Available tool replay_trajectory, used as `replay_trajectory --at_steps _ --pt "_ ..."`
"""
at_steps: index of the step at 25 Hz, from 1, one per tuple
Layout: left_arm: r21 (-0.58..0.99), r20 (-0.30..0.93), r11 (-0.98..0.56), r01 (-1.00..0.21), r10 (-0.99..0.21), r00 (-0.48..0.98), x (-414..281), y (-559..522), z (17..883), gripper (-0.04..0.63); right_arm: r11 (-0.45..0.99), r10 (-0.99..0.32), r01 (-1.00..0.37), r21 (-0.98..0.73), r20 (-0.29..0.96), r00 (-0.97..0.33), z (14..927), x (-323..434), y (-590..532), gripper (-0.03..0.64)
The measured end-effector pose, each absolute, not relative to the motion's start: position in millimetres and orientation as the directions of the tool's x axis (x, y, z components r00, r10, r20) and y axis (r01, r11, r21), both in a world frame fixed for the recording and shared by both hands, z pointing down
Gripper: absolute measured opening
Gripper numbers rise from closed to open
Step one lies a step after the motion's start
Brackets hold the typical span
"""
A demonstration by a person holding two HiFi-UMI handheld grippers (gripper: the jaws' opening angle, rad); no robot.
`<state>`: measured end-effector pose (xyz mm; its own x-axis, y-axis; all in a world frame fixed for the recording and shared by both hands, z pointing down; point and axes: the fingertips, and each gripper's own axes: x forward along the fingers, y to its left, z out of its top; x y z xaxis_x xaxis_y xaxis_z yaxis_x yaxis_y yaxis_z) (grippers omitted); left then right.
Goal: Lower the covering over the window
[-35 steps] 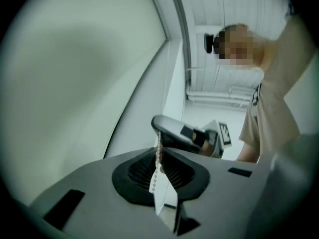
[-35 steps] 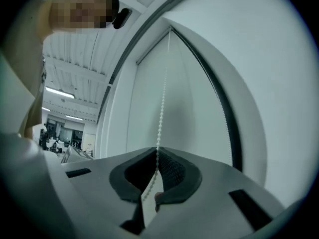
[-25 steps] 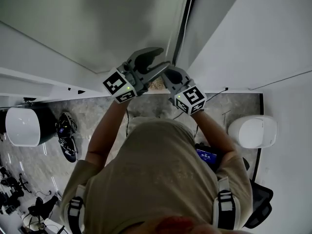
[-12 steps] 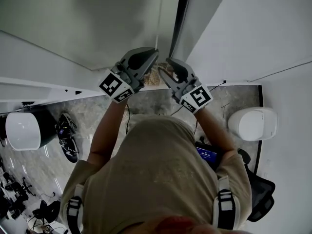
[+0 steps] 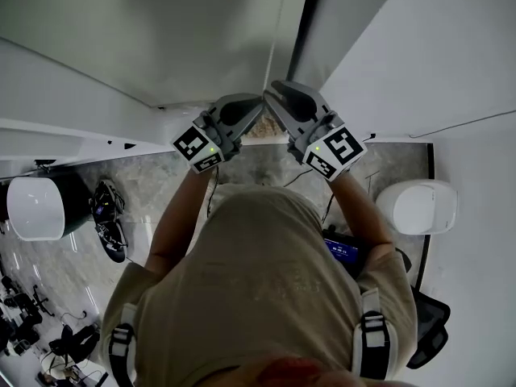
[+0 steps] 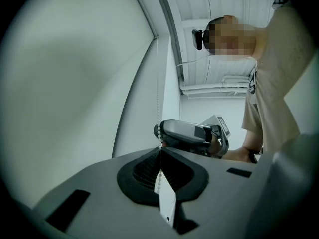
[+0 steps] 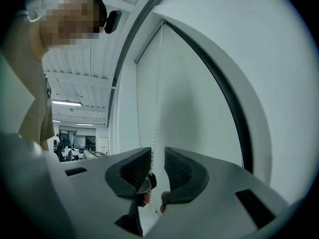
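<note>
Bead chain (image 6: 158, 98) hangs straight down along the blind's (image 5: 161, 31) R edge, in a tight corner btwn the blind and the dark frame strip (image 5: 305, 31). White wall (image 5: 419, 47) closes in just R of the R gripper (image 5: 276, 95). Blind fills everything ahead & L of the L gripper (image 5: 251, 110). Little side room: the two grippers meet tip to tip at the chain, nearly touching. Open room runs up & down the chain, and back toward the person.

L gripper: jaws together, clamped on the chain, beads running in btwn the pads from above. R gripper sits just beside it, a bit higher on the chain. Its jaws are apart and have just been closing. The chain passes btwn them, close to one pad, not pinched.

L forearm (image 5: 173, 216) & R forearm (image 5: 355, 212) both raised in front of the chest, elbows bent, angled inward. Both grippers point roughly level into the corner.
</note>
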<state>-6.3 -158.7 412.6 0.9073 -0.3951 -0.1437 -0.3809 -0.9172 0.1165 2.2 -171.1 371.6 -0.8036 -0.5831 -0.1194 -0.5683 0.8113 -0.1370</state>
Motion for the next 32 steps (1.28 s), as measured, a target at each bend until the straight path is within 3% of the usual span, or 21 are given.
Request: replay_trajectory --at_steps 6,8,11,12,13,15,20,23,25,26,32 --pt "0.106 -0.137 -0.927 -0.359 -0.371 0.918 -3 -151 409 0.020 0.839 -0.544 -0.535 -0.097 -0.106 -0.833 362 -8 -165 0.072" --pt "0.107 -0.139 -0.928 -0.358 -0.370 0.918 -1 -150 409 0.019 0.832 -0.555 -0.548 -0.090 -0.100 -0.826 360 -8 -165 0.015" --pt "0.090 -0.166 -0.926 -0.368 -0.378 0.911 -8 -149 407 0.020 0.816 -0.577 -0.569 -0.101 -0.107 -0.810 362 -6 -164 0.009" --pt "0.108 -0.200 -0.923 -0.368 -0.383 0.902 -17 -152 405 0.029 0.810 -0.586 -0.577 -0.107 -0.103 -0.804 365 -3 -166 0.008" --pt "0.145 -0.242 -0.919 -0.367 -0.392 0.887 -30 -158 401 0.083 0.804 -0.594 -0.584 -0.112 -0.085 -0.800 373 -2 -169 0.008" --pt "0.184 -0.298 -0.913 -0.363 -0.404 0.865 -50 -172 386 0.103 0.795 -0.598 -0.592 -0.132 -0.009 -0.801 402 -2 -174 0.008" --pt "0.038 -0.172 -0.959 -0.282 -0.284 0.943 -6 -169 355 0.184 0.809 -0.559 -0.559 -0.181 0.056 -0.828 433 -11 -160 0.008" --pt "0.065 -0.152 -0.963 -0.263 -0.270 0.951 5 -167 353 0.179 0.823 -0.543 -0.543 -0.168 0.052 -0.838 428 -24 -150 0.008" --pt "0.106 -0.171 -0.956 -0.274 -0.289 0.942 1 -172 354 0.064 0.814 -0.552 -0.549 -0.190 0.043 -0.833 431 -25 -152 0.008" --pt "0.127 -0.183 -0.954 -0.272 -0.292 0.939 1 -172 355 0.044 0.809 -0.557 -0.553 -0.199 0.038 -0.829 432 -22 -154 0.008" --pt "0.168 -0.191 -0.948 -0.271 -0.301 0.934 3 -162 364 0.025 0.800 -0.560 -0.554 -0.229 0.047 -0.827 443 -18 -146 0.008"
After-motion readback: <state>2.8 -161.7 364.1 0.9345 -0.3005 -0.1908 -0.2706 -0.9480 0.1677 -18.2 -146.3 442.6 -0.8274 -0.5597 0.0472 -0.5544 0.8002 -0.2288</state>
